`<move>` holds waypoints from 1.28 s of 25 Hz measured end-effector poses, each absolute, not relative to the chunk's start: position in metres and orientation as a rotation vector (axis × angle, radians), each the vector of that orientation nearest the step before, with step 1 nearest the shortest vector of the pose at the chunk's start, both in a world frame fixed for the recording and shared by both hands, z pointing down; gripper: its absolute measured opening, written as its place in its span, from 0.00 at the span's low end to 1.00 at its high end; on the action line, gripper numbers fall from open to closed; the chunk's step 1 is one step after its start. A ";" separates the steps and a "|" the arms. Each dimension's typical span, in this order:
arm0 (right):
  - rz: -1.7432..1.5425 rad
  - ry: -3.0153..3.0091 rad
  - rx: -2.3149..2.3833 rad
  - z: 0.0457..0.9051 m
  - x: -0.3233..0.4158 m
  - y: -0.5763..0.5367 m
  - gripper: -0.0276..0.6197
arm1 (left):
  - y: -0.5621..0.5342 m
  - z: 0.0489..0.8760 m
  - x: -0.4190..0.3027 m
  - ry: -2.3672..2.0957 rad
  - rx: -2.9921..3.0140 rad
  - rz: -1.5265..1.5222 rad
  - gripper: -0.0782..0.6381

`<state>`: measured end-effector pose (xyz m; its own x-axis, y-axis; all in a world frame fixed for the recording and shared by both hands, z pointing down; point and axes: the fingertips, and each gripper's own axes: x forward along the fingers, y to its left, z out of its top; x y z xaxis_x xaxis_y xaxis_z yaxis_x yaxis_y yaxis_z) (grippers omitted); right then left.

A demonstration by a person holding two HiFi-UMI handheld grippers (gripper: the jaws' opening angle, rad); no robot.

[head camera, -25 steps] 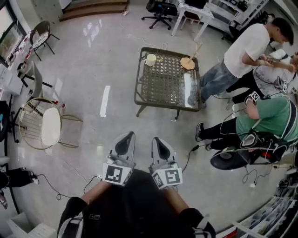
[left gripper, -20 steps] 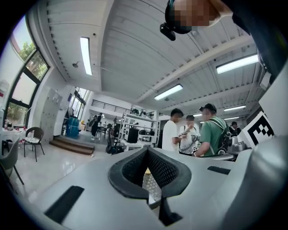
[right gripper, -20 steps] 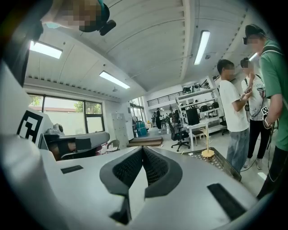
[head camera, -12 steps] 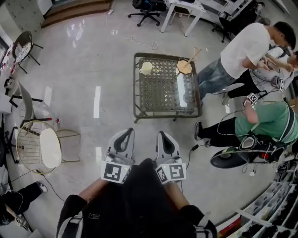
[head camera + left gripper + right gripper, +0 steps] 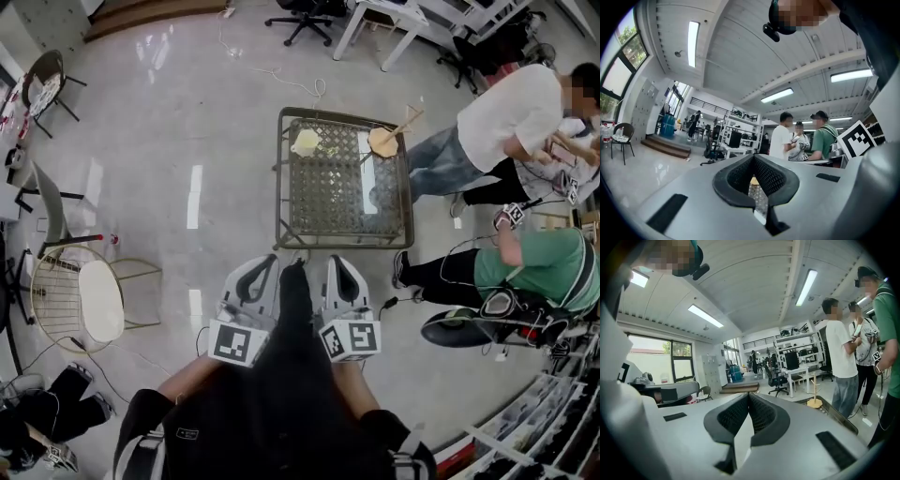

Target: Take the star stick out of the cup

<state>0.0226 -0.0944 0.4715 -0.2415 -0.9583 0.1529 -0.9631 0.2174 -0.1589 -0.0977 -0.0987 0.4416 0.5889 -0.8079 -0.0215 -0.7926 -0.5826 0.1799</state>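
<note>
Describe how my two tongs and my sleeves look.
The left tongs and right tongs match: pale grey, rounded shells that taper forward, with black, mesh-textured pads lining the jaws. Each carries a white cube printed with black square markers. The sleeves behind them are black.
</note>
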 end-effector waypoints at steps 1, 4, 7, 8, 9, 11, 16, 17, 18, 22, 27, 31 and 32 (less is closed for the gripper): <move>0.351 -2.431 1.919 0.473 0.023 -0.101 0.06 | -0.104 0.442 -0.097 -1.353 2.661 -0.146 0.13; 0.362 -2.419 1.913 0.474 0.028 -0.121 0.06 | -0.124 0.438 -0.095 -1.360 2.655 -0.141 0.13; 0.374 -2.408 1.903 0.472 0.035 -0.146 0.06 | -0.146 0.430 -0.092 -1.375 2.646 -0.149 0.13; 0.381 -2.405 1.899 0.473 0.038 -0.157 0.06 | -0.154 0.429 -0.090 -1.382 2.645 -0.144 0.13; 0.386 -2.400 1.895 0.475 0.042 -0.168 0.06 | -0.163 0.429 -0.088 -1.389 2.644 -0.138 0.13; 0.396 -2.385 1.884 0.481 0.049 -0.193 0.06 | -0.182 0.428 -0.083 -1.398 2.636 -0.139 0.13; 0.456 -2.330 1.865 0.510 0.072 -0.253 0.06 | -0.228 0.427 -0.065 -1.406 2.620 -0.125 0.13; 0.476 -2.319 1.861 0.518 0.077 -0.267 0.06 | -0.239 0.428 -0.061 -1.407 2.617 -0.121 0.13; 0.500 -2.307 1.854 0.528 0.082 -0.281 0.06 | -0.249 0.427 -0.056 -1.411 2.613 -0.121 0.13; 0.603 -2.239 1.813 0.573 0.103 -0.326 0.06 | -0.281 0.428 -0.037 -1.435 2.609 -0.110 0.13; 0.788 -2.148 1.765 0.634 0.127 -0.377 0.08 | -0.318 0.437 -0.017 -1.459 2.571 -0.058 0.13; 0.928 -2.077 1.736 0.683 0.143 -0.411 0.16 | -0.343 0.444 -0.004 -1.483 2.553 -0.010 0.13; 0.956 -2.062 1.736 0.693 0.148 -0.418 0.17 | -0.349 0.447 -0.001 -1.488 2.546 -0.004 0.13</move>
